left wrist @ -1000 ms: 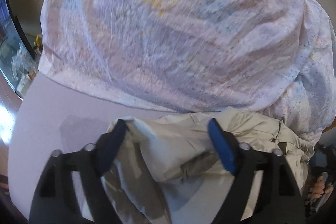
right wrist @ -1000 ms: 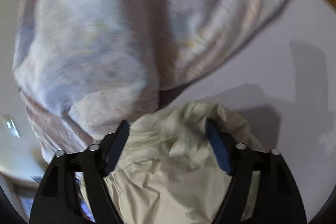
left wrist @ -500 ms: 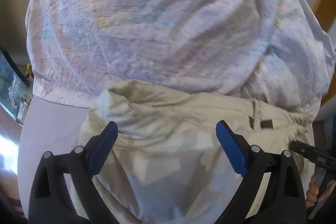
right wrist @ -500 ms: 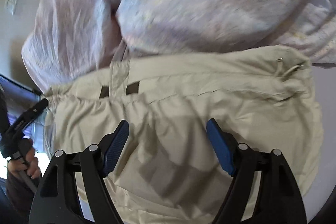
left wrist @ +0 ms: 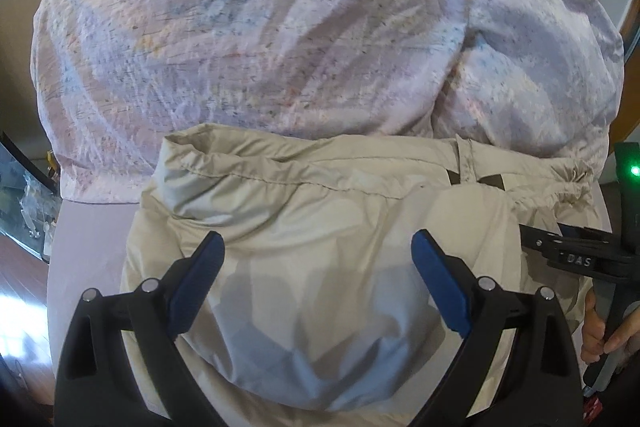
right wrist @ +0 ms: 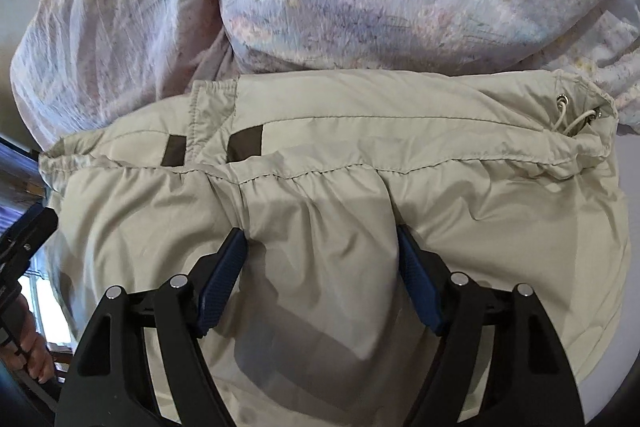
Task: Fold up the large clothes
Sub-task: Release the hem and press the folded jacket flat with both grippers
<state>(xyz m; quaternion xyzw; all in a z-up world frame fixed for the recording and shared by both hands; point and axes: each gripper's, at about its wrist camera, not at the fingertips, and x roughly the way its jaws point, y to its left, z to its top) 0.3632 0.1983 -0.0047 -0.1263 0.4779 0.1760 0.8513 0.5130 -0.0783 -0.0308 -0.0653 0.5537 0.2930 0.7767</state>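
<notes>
A beige jacket (left wrist: 320, 195) lies crumpled on the bed, its hem with a drawcord (right wrist: 572, 119) toward the duvet. My left gripper (left wrist: 318, 247) hovers over its middle, jaws wide open with nothing gripped. My right gripper (right wrist: 320, 239) is down on the jacket (right wrist: 360, 147) just below the gathered hem seam. Its jaws are closing and a ridge of beige cloth bulges up between the blue pads (right wrist: 222, 275). The right gripper's black frame (left wrist: 576, 255) and the hand holding it also show at the right edge of the left wrist view.
A big floral duvet (left wrist: 260, 39) is heaped right behind the jacket and touches its far edge. The lavender bed sheet (left wrist: 88, 247) shows to the left of the jacket. Past the bed's left side lie a wooden floor (left wrist: 16, 307) and a glass cabinet (left wrist: 20, 187).
Both grippers swept sideways over the bed until the jacket filled both views. The right gripper rolled, dropped onto the cloth and narrowed its jaws. The left jaws widened slightly.
</notes>
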